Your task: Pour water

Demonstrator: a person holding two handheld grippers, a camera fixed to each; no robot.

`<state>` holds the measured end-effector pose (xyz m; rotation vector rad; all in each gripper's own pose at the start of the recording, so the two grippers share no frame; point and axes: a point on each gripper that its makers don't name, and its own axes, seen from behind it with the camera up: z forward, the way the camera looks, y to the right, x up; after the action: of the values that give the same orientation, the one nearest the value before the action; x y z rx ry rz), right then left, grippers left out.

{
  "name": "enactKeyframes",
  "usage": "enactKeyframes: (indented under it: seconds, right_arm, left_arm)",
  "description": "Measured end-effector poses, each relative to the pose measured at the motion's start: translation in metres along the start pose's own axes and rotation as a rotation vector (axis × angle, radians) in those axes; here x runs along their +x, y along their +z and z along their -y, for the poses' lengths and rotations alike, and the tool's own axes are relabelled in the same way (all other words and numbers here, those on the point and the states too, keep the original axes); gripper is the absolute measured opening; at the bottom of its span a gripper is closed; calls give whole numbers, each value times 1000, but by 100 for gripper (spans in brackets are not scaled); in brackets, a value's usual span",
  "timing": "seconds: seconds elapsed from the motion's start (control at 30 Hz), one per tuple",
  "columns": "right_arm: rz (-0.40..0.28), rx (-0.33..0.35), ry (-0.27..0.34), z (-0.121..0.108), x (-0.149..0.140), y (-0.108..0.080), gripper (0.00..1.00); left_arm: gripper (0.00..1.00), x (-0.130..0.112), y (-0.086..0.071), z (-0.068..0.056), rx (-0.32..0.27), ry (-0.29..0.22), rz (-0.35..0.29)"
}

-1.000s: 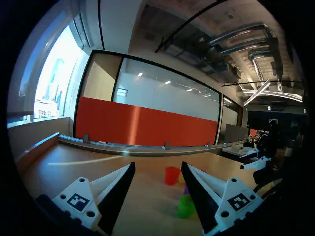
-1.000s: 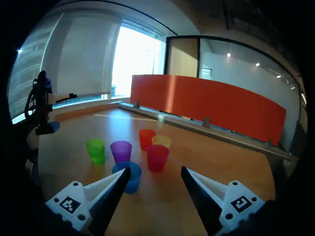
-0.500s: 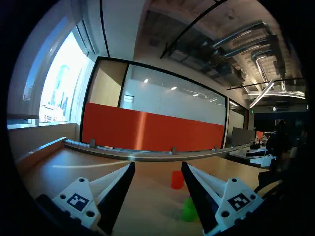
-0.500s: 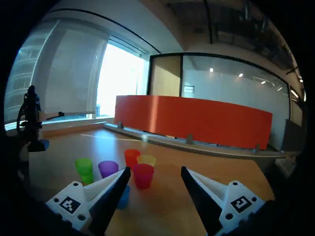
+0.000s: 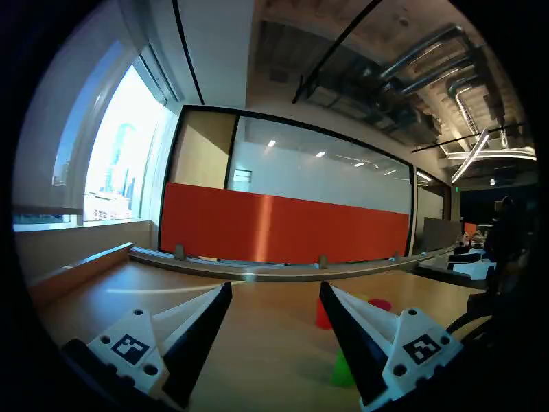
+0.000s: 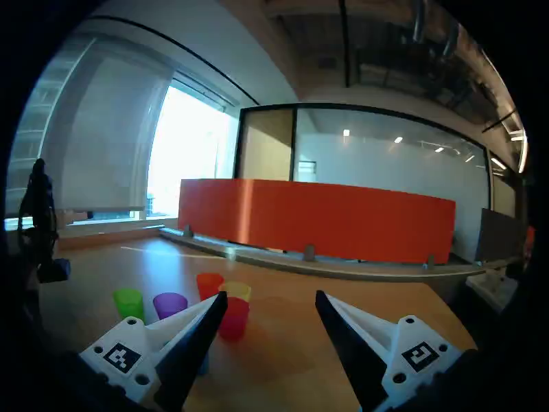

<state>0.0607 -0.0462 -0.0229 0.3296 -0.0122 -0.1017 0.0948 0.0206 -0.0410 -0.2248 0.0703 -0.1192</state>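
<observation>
The right gripper (image 6: 270, 294) is hovering low over the wooden table (image 6: 288, 357) with its jaws standing wide apart and nothing between them. The cups are sitting just ahead and to the left of it in a loose cluster. The green cup (image 6: 128, 302) and purple cup (image 6: 169, 304) are standing side by side; the orange cup (image 6: 208, 284) and yellow cup (image 6: 235, 290) are standing behind them; the red cup (image 6: 235, 317) is standing nearest the left fingertip; a blue cup (image 6: 204, 360) is mostly hiding behind that finger. Every cup is standing upright, long axis vertical and mouth pointing up; whether any is holding water cannot be told.

The left gripper (image 5: 275, 285) is also holding its jaws apart on empty air. In its view the orange and green cups are peeking out beside its right finger, upright on the table.

Each finger is carrying a square black-and-white pattern tag (image 6: 121, 358), a coded block pattern rather than lettering.

An orange partition (image 6: 316, 220) is running along the table's far edge; a bright window (image 6: 185, 158) is glowing to the left.
</observation>
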Motion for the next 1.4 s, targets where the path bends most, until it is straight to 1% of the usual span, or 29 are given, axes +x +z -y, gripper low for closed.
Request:
enactKeyframes:
  seconds: [0.07, 0.13, 0.2, 0.27, 0.37, 0.57, 0.67, 0.77, 0.9, 1.07, 1.4]
  right_arm:
    - [-7, -23, -5, -4, 1, 1, 99]
    - [-11, -43, -11, -6, 2, 2, 99]
    - [-13, -63, -15, -8, 2, 3, 99]
    - [-9, -86, -18, -10, 0, 4, 99]
    - [-3, -111, -21, -13, -3, 6, 99]
    - [4, -137, -15, -14, -4, 7, 99]
    - [6, -150, -4, -17, -3, 7, 99]
    - [8, -164, 10, -20, -3, 7, 99]
    - [15, -178, 24, -24, -5, 6, 99]
    - [21, -199, 32, -30, -7, 4, 99]
    - [33, -217, 55, -37, -13, 4, 99]
  left_arm:
    - [95, -4, 0, 7, 42, 30, 2]
    - [95, -7, 0, 10, 70, 77, 4]
    - [95, -9, -1, 12, 92, 120, 7]
    - [95, -12, -1, 11, 104, 157, 9]
    - [95, -15, 0, 11, 122, 178, 4]
    - [95, -15, 3, 16, 150, 158, -20]
    - [95, -14, 4, 19, 164, 174, -27]
    - [95, -17, 5, 20, 177, 200, -24]
    - [95, -21, 7, 20, 189, 222, -19]
    - [95, -27, 11, 19, 187, 223, -20]
    - [95, -45, 16, 22, 205, 225, -15]
